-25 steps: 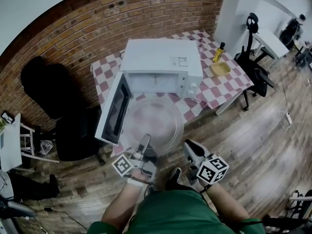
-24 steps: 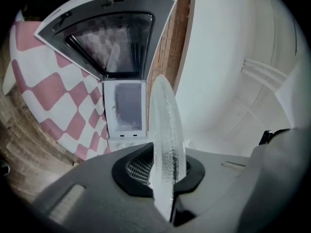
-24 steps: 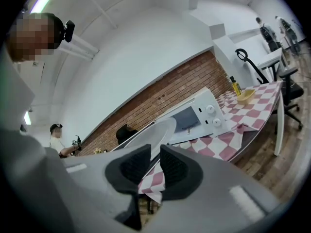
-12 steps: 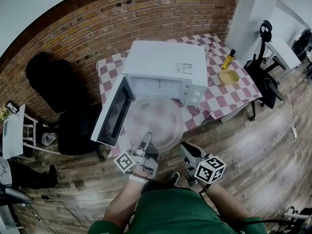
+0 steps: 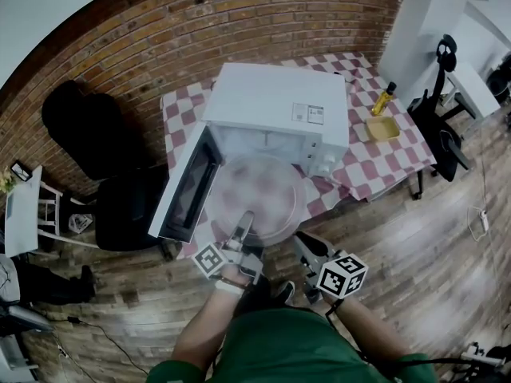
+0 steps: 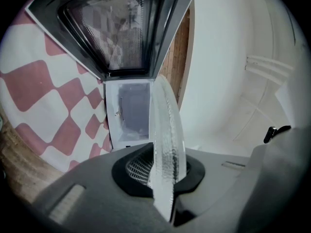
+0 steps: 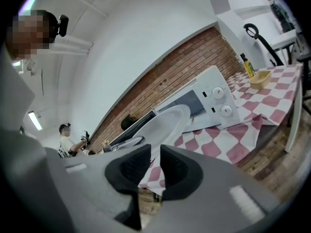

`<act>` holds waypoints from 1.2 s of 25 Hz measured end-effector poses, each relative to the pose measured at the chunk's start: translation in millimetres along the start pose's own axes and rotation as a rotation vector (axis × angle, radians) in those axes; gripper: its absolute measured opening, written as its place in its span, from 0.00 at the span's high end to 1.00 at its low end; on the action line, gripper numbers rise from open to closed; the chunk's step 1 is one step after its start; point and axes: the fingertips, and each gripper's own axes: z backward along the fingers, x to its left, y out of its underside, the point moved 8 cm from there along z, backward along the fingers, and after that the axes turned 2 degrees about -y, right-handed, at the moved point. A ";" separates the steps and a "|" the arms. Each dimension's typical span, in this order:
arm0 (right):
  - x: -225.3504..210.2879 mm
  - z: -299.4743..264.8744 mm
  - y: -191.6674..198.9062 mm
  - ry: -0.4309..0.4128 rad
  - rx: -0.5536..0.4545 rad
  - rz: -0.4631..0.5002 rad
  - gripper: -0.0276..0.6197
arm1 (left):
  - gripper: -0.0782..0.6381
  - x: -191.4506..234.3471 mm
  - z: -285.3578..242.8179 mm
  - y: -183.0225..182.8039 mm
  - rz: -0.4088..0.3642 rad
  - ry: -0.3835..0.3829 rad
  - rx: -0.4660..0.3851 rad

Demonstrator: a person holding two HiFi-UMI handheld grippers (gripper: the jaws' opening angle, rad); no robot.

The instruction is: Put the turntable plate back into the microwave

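A white microwave (image 5: pixel 275 106) stands on a red-and-white checked table (image 5: pixel 383 162) with its door (image 5: pixel 188 186) swung open to the left. The clear glass turntable plate (image 5: pixel 259 196) hangs level in front of the open cavity, its far edge at the opening. My left gripper (image 5: pixel 246 220) is shut on the plate's near rim. In the left gripper view the plate (image 6: pixel 165 130) runs edge-on between the jaws toward the cavity (image 6: pixel 129 113). My right gripper (image 5: pixel 303 244) floats to the plate's right, below its rim. Its jaws (image 7: pixel 155 159) stand slightly apart with nothing between them.
A yellow bowl (image 5: pixel 383 128) and an oil bottle (image 5: pixel 386 98) sit on the table right of the microwave. A black chair (image 5: pixel 128 214) stands beside the open door, an office chair (image 5: pixel 443 134) at the right. A brick wall backs the table. A person (image 7: pixel 65 137) stands far off.
Both grippers and the plate have moved forward toward the microwave. The plate's far edge now reaches the cavity opening. The left grip is unchanged.
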 end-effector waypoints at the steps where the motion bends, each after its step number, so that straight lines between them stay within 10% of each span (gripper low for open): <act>1: -2.2 -3.6 -0.7 0.005 -0.001 -0.004 0.86 | 0.84 2.1 -3.0 -1.7 0.004 -0.001 0.004; 30: -64.4 -123.0 -19.1 0.167 -0.017 -0.161 0.86 | 0.84 75.1 -104.2 -85.7 0.101 -0.017 0.075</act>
